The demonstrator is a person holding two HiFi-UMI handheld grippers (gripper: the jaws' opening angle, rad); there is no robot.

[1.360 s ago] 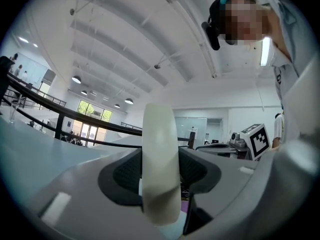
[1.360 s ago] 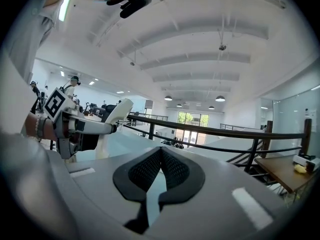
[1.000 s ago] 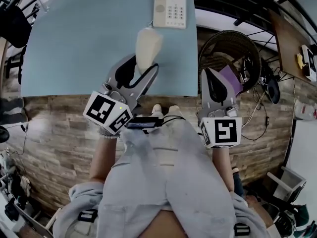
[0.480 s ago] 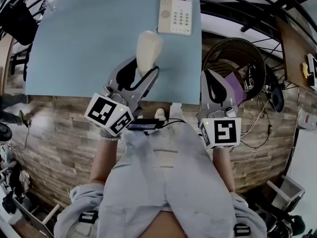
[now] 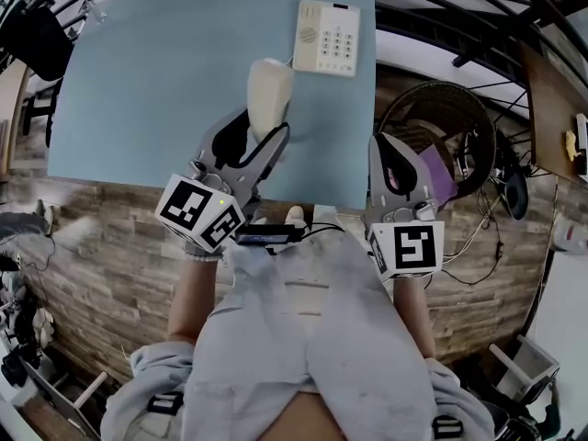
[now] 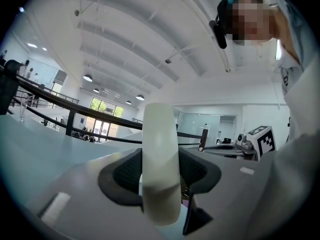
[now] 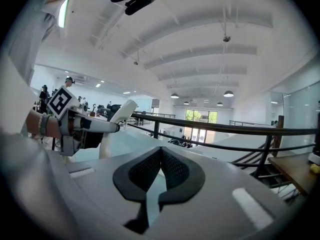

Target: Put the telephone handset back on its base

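Observation:
The cream telephone handset (image 5: 268,92) hangs above the blue table (image 5: 147,81), with its lower end clamped in my left gripper (image 5: 258,138). The left gripper view shows the handset (image 6: 160,159) upright between the dark pads, so the left gripper (image 6: 160,186) is shut on it. The white phone base (image 5: 326,38) with its keypad lies at the table's far right, a little beyond the handset. My right gripper (image 5: 387,145) hovers at the table's right front corner, shut and empty. In its own view the right gripper (image 7: 161,153) has its pads touching, and the handset (image 7: 117,118) shows at the left.
A round wicker basket (image 5: 457,108) with a purple thing inside stands on the floor right of the table, close to my right gripper. The table's front edge runs just ahead of the person's knees (image 5: 303,246). Wood-plank floor (image 5: 101,246) surrounds the table.
The head camera has shifted, so the base sits lower in the picture. The left gripper keeps hold of the handset, which has tilted slightly. The right gripper has barely moved.

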